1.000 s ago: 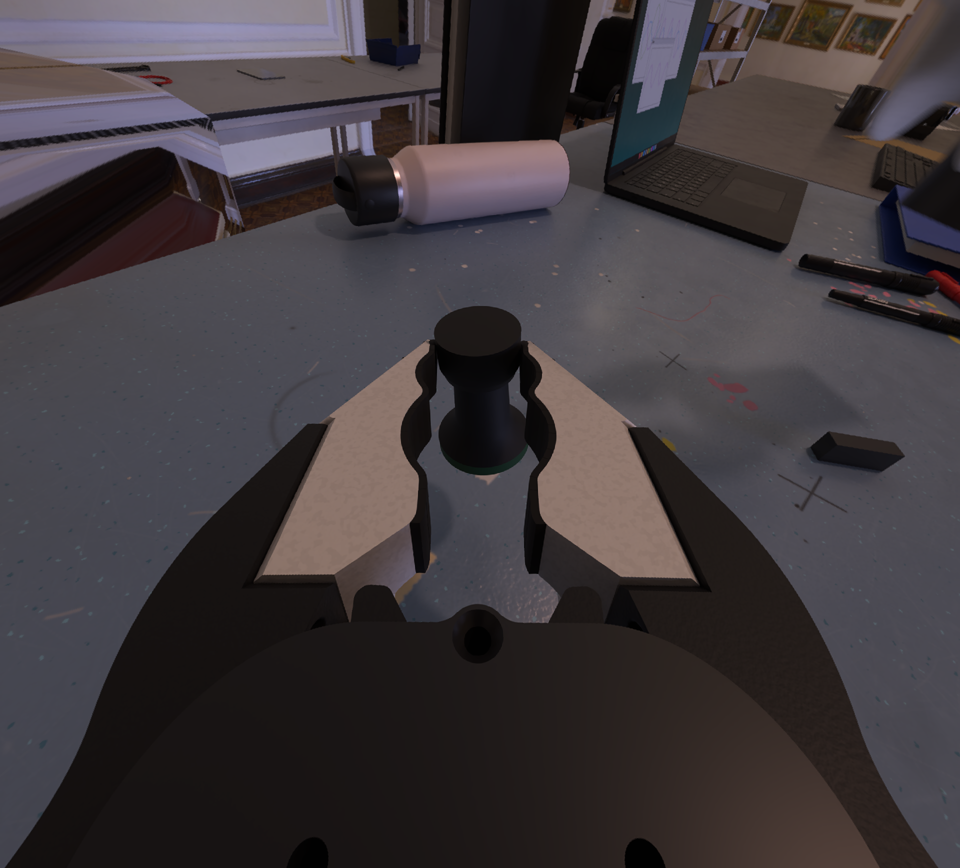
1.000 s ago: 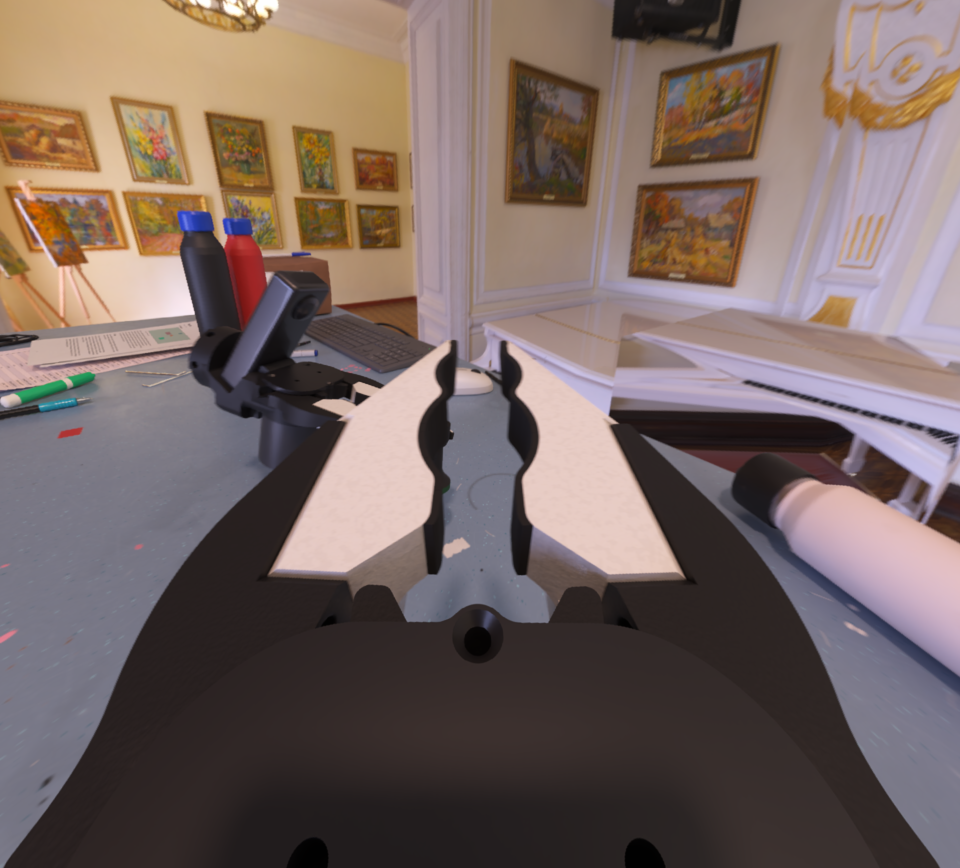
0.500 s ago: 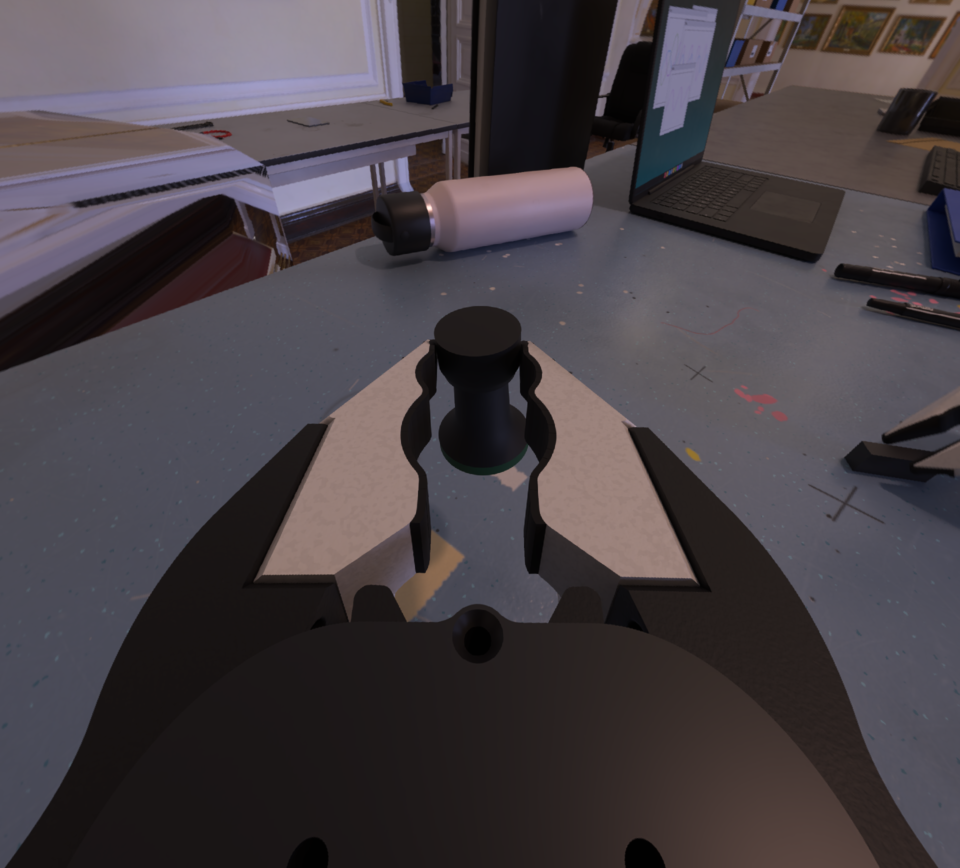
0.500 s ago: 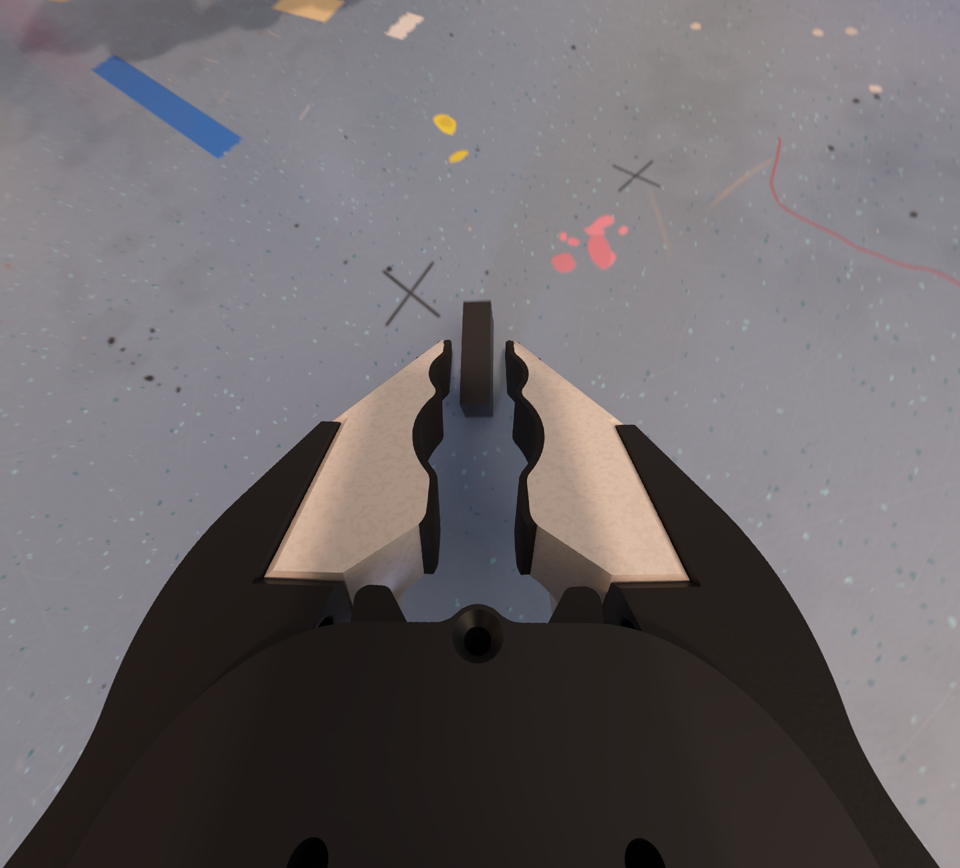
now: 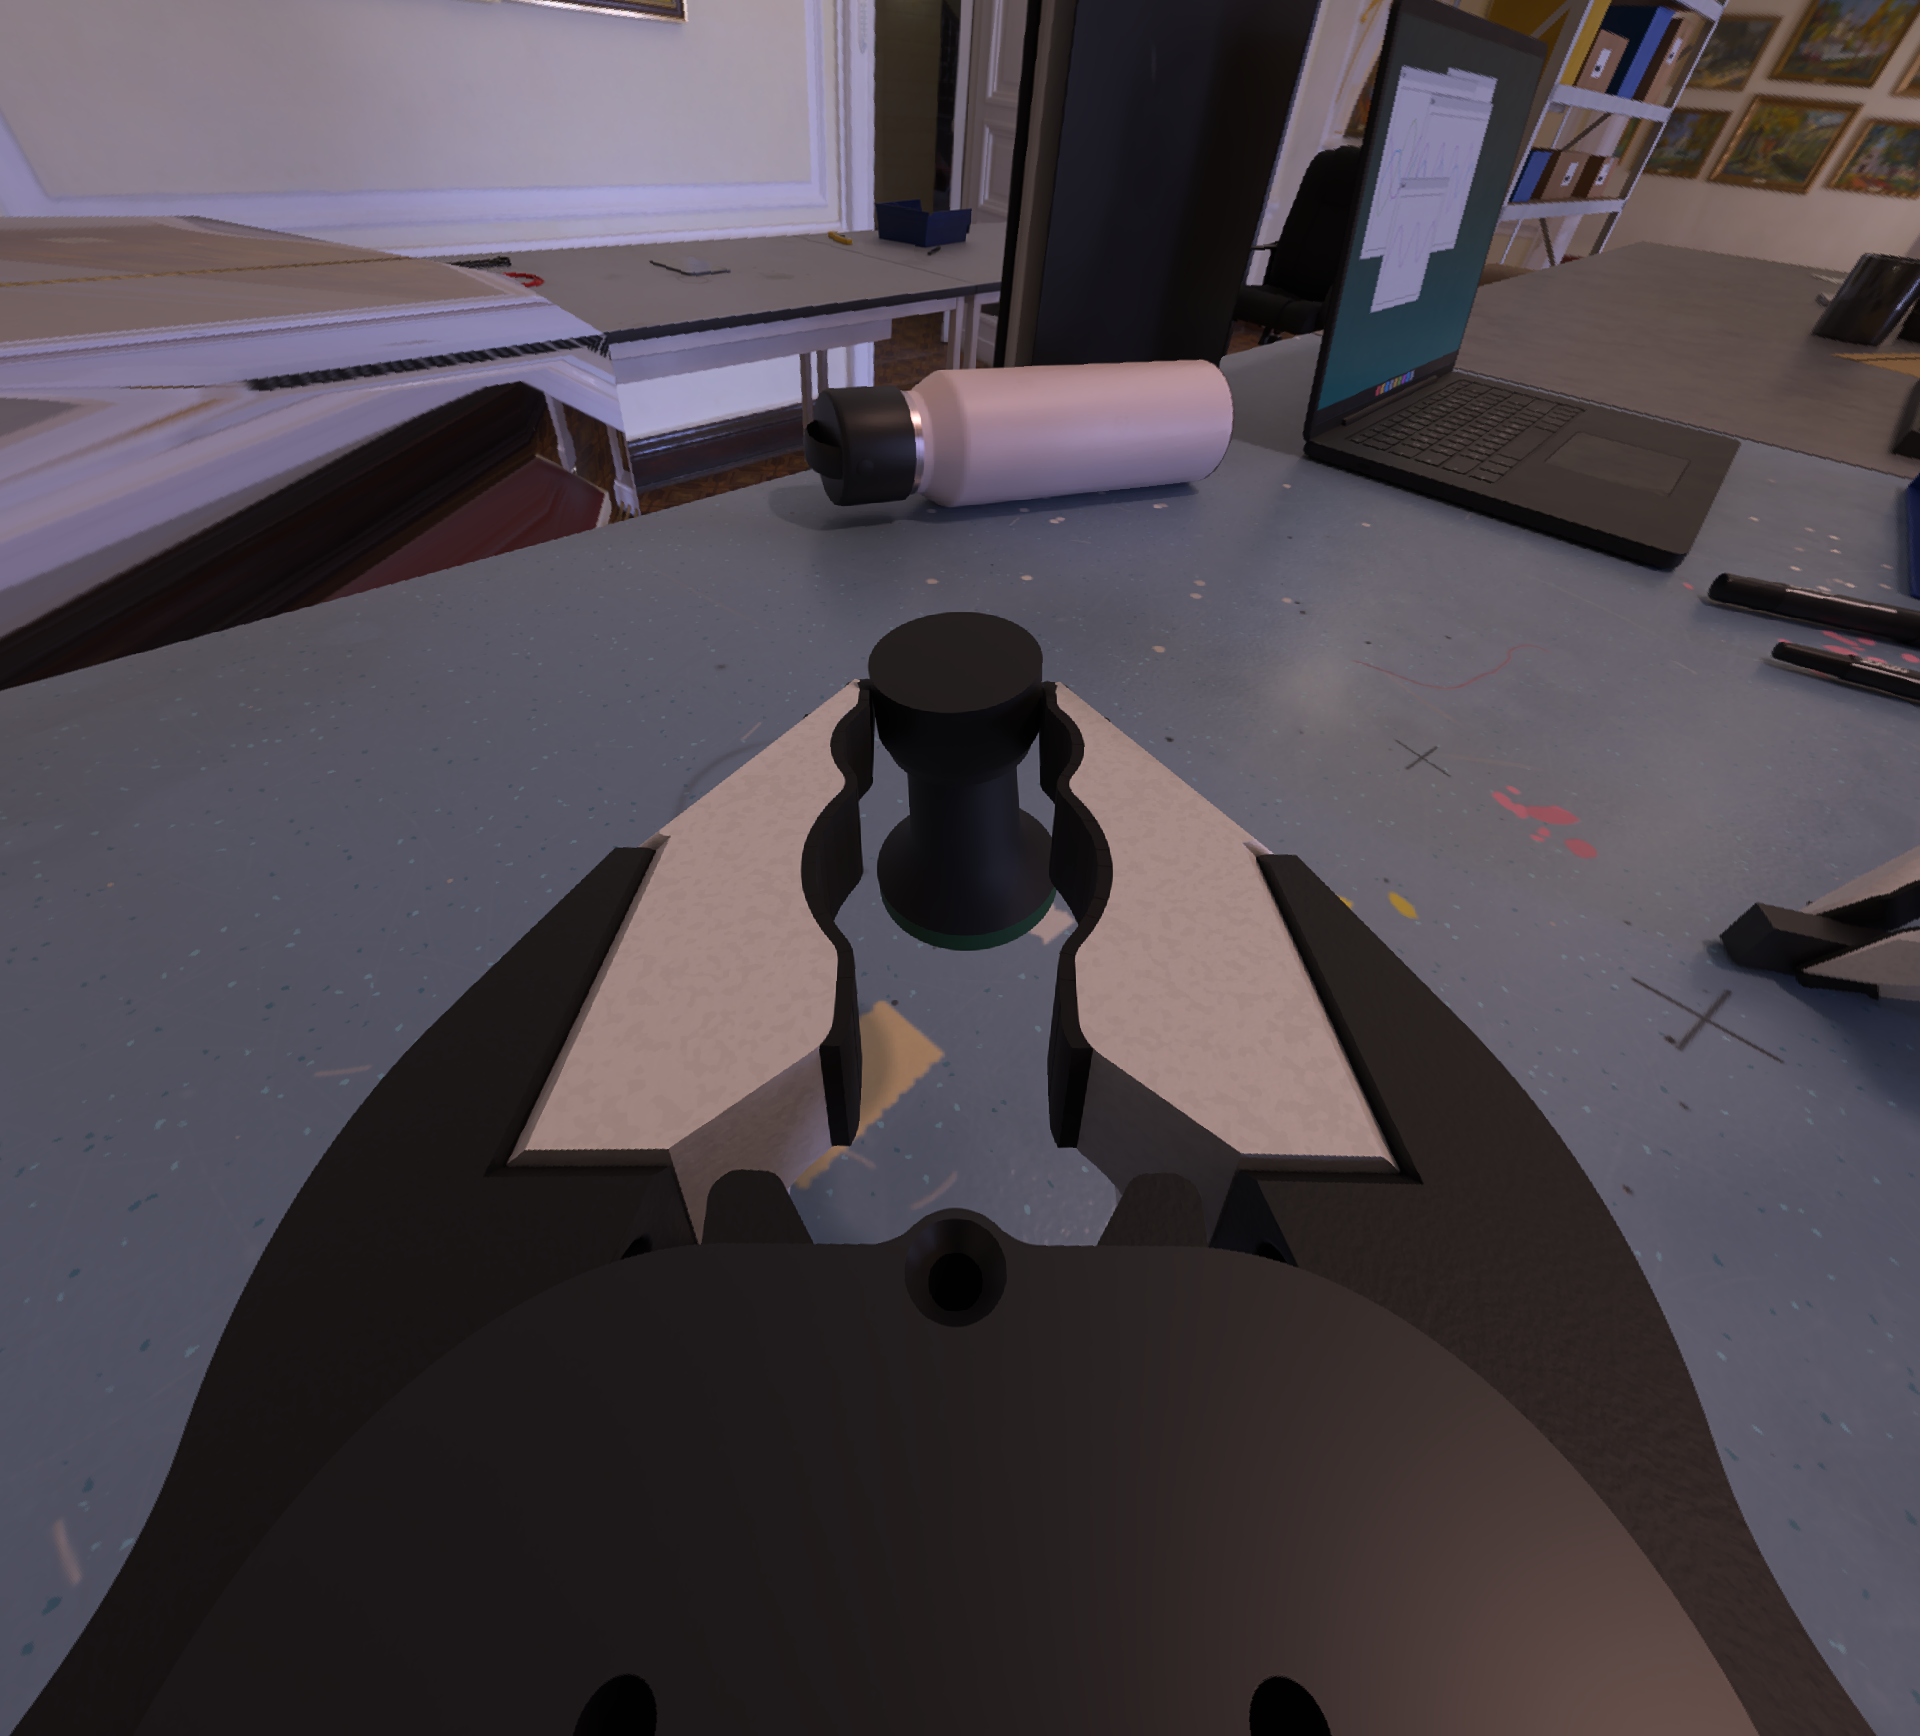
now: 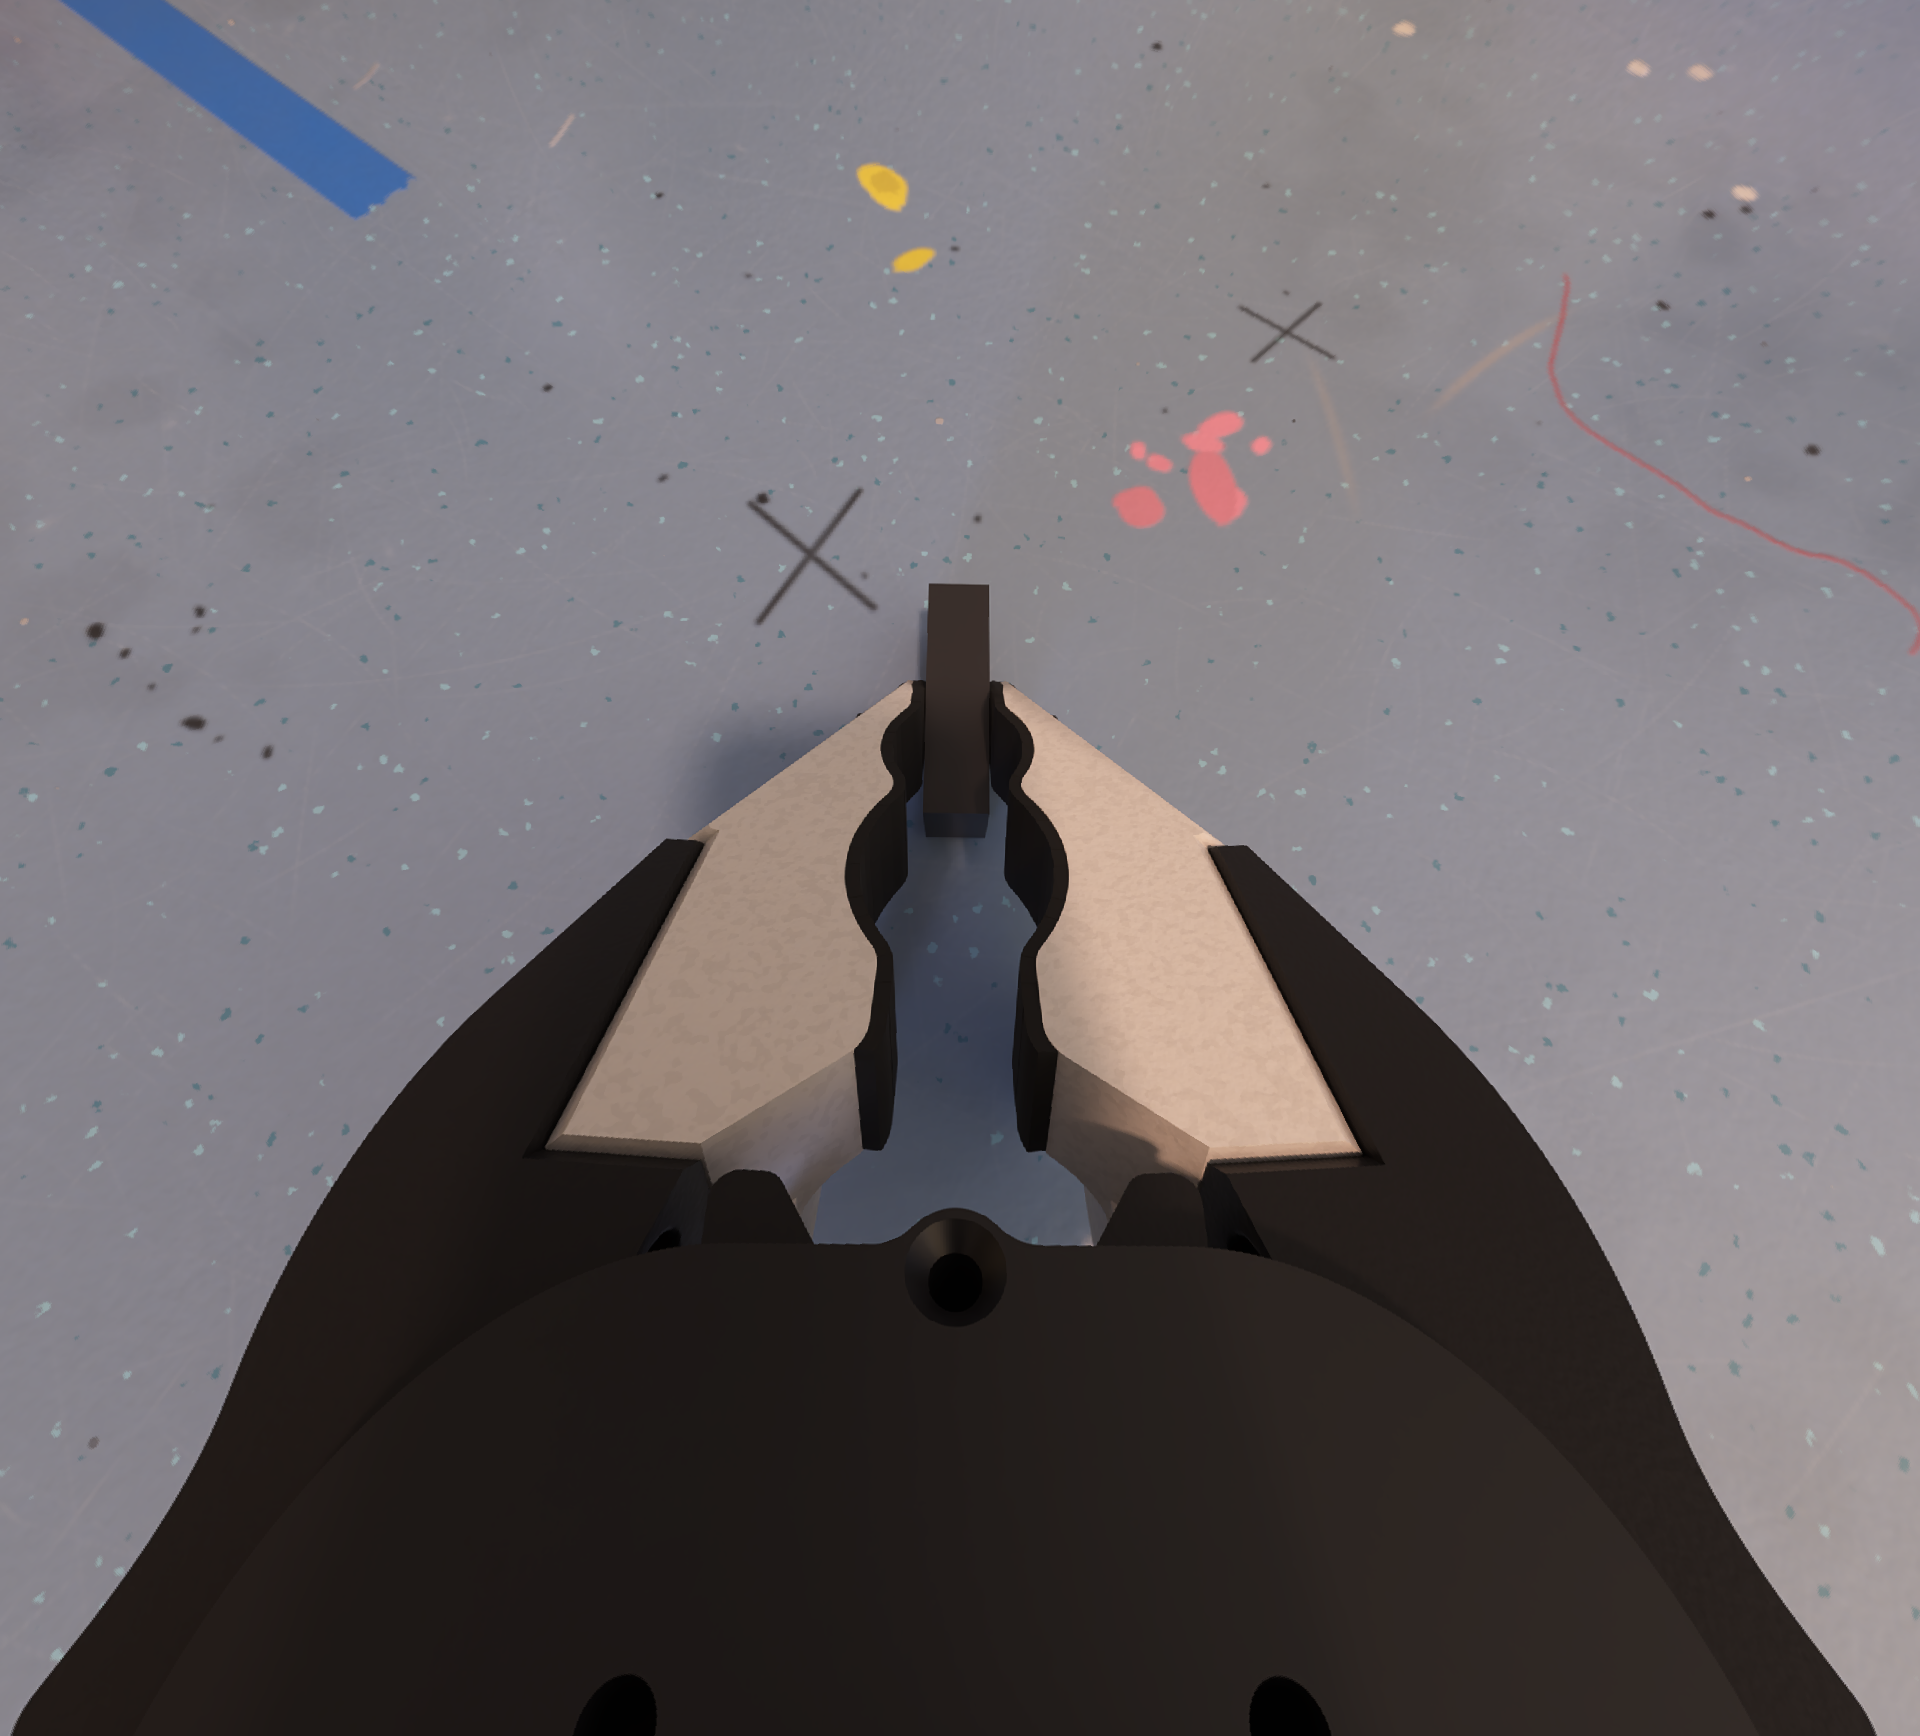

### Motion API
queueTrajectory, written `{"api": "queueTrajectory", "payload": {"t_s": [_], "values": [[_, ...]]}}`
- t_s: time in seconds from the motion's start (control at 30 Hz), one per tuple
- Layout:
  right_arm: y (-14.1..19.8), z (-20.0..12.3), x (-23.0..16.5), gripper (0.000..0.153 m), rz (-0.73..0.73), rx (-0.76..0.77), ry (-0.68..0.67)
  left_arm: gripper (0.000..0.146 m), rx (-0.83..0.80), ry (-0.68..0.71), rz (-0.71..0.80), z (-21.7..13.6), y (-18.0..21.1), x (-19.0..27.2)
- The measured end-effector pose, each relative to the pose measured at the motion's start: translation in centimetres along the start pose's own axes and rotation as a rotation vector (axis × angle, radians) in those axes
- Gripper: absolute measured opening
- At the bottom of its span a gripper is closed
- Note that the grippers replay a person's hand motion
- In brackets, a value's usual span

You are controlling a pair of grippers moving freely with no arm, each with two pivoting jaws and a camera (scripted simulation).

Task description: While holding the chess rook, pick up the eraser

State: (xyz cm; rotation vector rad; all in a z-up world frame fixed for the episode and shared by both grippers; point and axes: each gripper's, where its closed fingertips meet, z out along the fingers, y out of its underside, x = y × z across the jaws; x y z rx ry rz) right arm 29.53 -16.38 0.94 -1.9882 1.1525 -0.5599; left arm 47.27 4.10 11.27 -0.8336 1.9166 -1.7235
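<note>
My left gripper (image 5: 956, 694) is shut on the black chess rook (image 5: 958, 803) by its head and holds it upright above the grey table (image 5: 312, 855). In the right wrist view, my right gripper (image 6: 956, 694) points down at the table, its jaws closed against both sides of the small black eraser (image 6: 958, 637). The eraser's far end sticks out past the fingertips. I cannot tell whether it is off the table. The right gripper (image 5: 1860, 938) also shows at the right edge of the left wrist view, with the eraser's end (image 5: 1766, 943) at its tip.
A pink bottle (image 5: 1049, 434) lies on its side at the table's far edge. An open laptop (image 5: 1507, 439) stands to its right, with black markers (image 5: 1808, 616) nearer. Blue tape (image 6: 218, 81) and paint marks dot the table.
The right gripper swung down over the eraser, and its jaws have now closed on it. The left gripper has risen slightly with the rook still in it.
</note>
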Motion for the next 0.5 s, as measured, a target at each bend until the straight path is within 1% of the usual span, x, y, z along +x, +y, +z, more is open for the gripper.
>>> {"api": "queueTrajectory", "payload": {"t_s": [0.1,0.23,0.37,0.43,0.5], "values": [[-0.5,-0.6,-0.2,0.011,0.001,0.056,0.01,0.031,0.005,0.017,0.001,-0.2,-0.1,0.6],[-2.4,-1.6,-1.5,0.011,0.021,0.21,-0.06,0.031,0.012,0.058,0.026,-0.5,0.0,1.9],[-4.4,-2.4,-3.2,0.011,0.049,0.347,-0.151,0.031,-0.005,0.032,0.113,-0.6,0.4,2.7],[-5.2,-2.4,-3.8,0.011,0.047,0.381,-0.173,0.031,-0.005,0.03,0.164,-0.8,0.5,3.4],[-5.9,-2.2,-4.2,0.011,0.037,0.397,-0.187,0.031,-0.01,0.064,0.189,-0.9,0.7,4.5]]}}
